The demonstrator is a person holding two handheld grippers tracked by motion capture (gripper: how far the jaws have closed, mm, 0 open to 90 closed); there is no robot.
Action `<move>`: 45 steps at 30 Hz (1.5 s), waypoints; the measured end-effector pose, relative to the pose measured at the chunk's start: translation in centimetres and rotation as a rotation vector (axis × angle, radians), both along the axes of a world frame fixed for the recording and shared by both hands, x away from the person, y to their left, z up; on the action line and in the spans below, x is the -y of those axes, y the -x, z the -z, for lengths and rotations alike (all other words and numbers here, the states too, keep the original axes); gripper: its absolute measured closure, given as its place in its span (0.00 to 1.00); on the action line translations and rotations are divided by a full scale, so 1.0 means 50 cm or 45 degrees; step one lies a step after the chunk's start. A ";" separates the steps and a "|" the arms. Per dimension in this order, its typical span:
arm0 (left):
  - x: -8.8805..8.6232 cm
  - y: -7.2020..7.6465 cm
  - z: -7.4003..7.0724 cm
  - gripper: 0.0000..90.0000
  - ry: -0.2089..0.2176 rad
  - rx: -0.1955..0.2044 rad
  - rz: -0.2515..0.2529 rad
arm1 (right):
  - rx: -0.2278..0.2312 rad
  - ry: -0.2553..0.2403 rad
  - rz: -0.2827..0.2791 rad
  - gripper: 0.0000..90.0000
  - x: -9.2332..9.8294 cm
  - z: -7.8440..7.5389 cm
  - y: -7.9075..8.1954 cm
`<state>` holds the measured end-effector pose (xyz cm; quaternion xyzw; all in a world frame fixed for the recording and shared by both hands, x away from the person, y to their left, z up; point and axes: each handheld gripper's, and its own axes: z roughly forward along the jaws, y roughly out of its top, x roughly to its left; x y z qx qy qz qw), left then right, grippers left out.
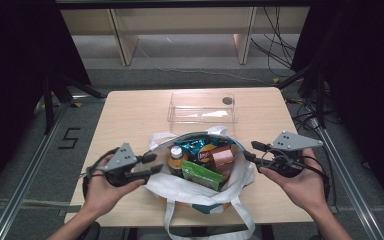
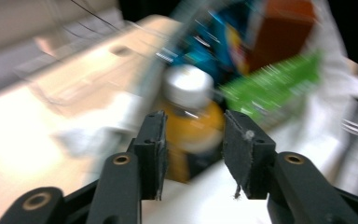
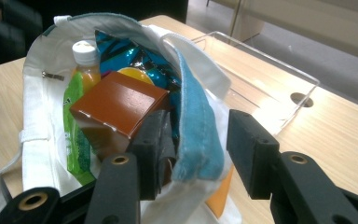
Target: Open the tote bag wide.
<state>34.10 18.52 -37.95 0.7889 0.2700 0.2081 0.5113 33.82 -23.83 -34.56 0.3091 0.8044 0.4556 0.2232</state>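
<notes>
The white tote bag (image 1: 200,187) sits between my left claw (image 1: 153,163) and right claw (image 1: 248,150); both are spread, and the bag's rim passes untouched between the right jaws. It rests on the wooden worktop (image 1: 130,115), a clear tray (image 1: 202,107) behind it.

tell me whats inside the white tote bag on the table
Inside the white tote bag: a white-capped orange drink bottle, a blue snack packet, a brown box and a green packet. Anything beneath them is covered.

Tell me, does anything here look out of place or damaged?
Nothing looks spilled or broken. The bag lies open on the table, full, its rim between the right gripper's open jaws. The clear tray is empty.
</notes>
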 end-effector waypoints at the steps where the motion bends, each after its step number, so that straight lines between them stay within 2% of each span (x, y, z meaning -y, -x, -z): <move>1: -0.009 -0.007 -0.004 0.63 -0.010 0.015 -0.016 | -0.051 -0.015 0.017 0.65 -0.007 0.001 0.001; 2: -0.015 -0.013 -0.006 0.61 -0.025 0.032 -0.031 | -0.018 0.008 0.000 0.67 -0.007 0.000 -0.007; 3: -0.019 -0.018 -0.007 0.60 -0.039 0.040 -0.038 | -0.010 0.000 0.015 0.68 -0.012 0.000 -0.009; 4: -0.023 -0.026 -0.006 0.60 -0.055 0.049 -0.041 | -0.008 0.019 -0.012 0.70 -0.012 -0.002 -0.015; 5: -0.024 -0.030 -0.005 0.58 -0.073 0.049 -0.031 | 0.010 0.008 -0.001 0.72 -0.016 -0.002 -0.020; 6: -0.024 -0.037 -0.001 0.56 -0.113 0.026 0.003 | -0.001 0.024 -0.007 0.72 -0.017 -0.004 -0.023; 7: -0.023 -0.044 0.006 0.53 -0.142 -0.027 0.037 | -0.011 0.030 -0.016 0.73 -0.020 -0.005 -0.027; 8: -0.023 -0.049 0.010 0.52 -0.142 -0.037 0.031 | -0.013 0.023 -0.014 0.74 -0.023 -0.004 -0.032; 9: -0.023 -0.054 0.014 0.52 -0.168 -0.030 0.018 | -0.029 0.034 -0.021 0.75 -0.023 -0.006 -0.035; 10: -0.025 -0.060 0.016 0.52 -0.203 -0.026 0.033 | -0.028 0.038 -0.020 0.77 -0.024 -0.005 -0.038; 11: -0.023 -0.063 0.022 0.52 -0.205 -0.046 0.020 | -0.024 0.042 -0.019 0.78 -0.025 -0.005 -0.040; 12: -0.021 -0.066 0.025 0.54 -0.220 -0.045 0.026 | -0.030 0.036 -0.014 0.81 -0.027 -0.004 -0.040; 13: -0.021 -0.070 0.026 0.56 -0.262 -0.036 0.046 | -0.037 0.045 -0.030 0.84 -0.027 -0.005 -0.041; 14: -0.015 -0.071 0.031 0.59 -0.248 -0.047 0.050 | -0.039 0.045 -0.031 0.87 -0.028 -0.006 -0.041; 16: -0.013 -0.078 0.032 0.71 -0.307 -0.019 0.087 | -0.047 0.046 -0.026 0.89 -0.029 -0.006 -0.040; 17: -0.010 -0.080 0.032 0.76 -0.309 -0.029 0.069 | -0.055 0.042 -0.016 0.90 -0.030 -0.006 -0.039; 18: -0.009 -0.085 0.030 0.80 -0.319 -0.028 0.077 | -0.048 0.056 -0.032 0.92 -0.027 -0.007 -0.043; 19: -0.008 -0.086 0.029 0.83 -0.304 -0.040 0.066 | -0.063 0.045 -0.012 0.94 -0.027 -0.008 -0.040; 20: -0.008 -0.090 0.023 0.85 -0.290 -0.032 0.072 | -0.038 0.051 -0.004 0.96 -0.027 -0.008 -0.042; 21: -0.008 -0.092 0.020 0.88 -0.257 -0.043 0.070 | -0.044 0.062 -0.015 0.98 -0.023 -0.011 -0.045; 23: -0.008 -0.095 0.011 0.91 -0.236 -0.044 0.064 | -0.036 0.054 0.004 0.99 -0.020 -0.011 -0.047; 24: -0.006 -0.097 0.008 0.91 -0.207 -0.044 0.053 | -0.040 0.053 0.021 0.99 -0.018 -0.013 -0.046; 25: -0.007 -0.100 0.003 0.91 -0.223 -0.042 0.060 | -0.033 0.044 0.017 0.99 -0.016 -0.012 -0.050; 26: -0.006 -0.102 0.000 0.92 -0.213 -0.046 0.053 | -0.038 0.049 0.029 1.00 -0.013 -0.014 -0.051; 27: -0.003 -0.103 -0.001 0.92 -0.181 -0.050 0.042 | -0.031 0.035 0.051 1.00 -0.013 -0.013 -0.052; 28: -0.001 -0.105 -0.004 0.92 -0.167 -0.052 0.045 | -0.062 0.035 0.051 1.00 -0.011 -0.015 -0.052; 29: 0.000 -0.107 -0.009 0.92 -0.157 -0.059 0.040 | -0.059 0.016 0.075 1.00 -0.011 -0.014 -0.052; 30: 0.000 -0.110 -0.013 0.92 -0.153 -0.063 0.041 | -0.064 0.030 0.074 1.00 -0.008 -0.015 -0.056; 32: 0.003 -0.114 -0.016 0.91 -0.128 -0.076 0.038 | -0.056 -0.004 0.117 1.00 -0.007 -0.011 -0.060; 33: 0.004 -0.116 -0.017 0.91 -0.117 -0.085 0.039 | -0.048 0.025 0.099 1.00 -0.001 -0.012 -0.065; 34: 0.005 -0.118 -0.017 0.91 -0.113 -0.088 0.039 | -0.064 0.008 0.124 1.00 0.000 -0.010 -0.066; 35: 0.005 -0.118 -0.017 0.91 -0.113 -0.088 0.039 | -0.057 -0.006 0.145 1.00 0.000 -0.007 -0.069; 38: 0.013 -0.126 -0.014 0.91 -0.093 -0.110 0.036 | -0.105 0.001 0.173 1.00 0.003 -0.001 -0.075; 45: 0.021 -0.154 -0.007 0.91 -0.052 -0.131 0.001 | -0.100 0.019 0.189 1.00 0.006 0.018 -0.101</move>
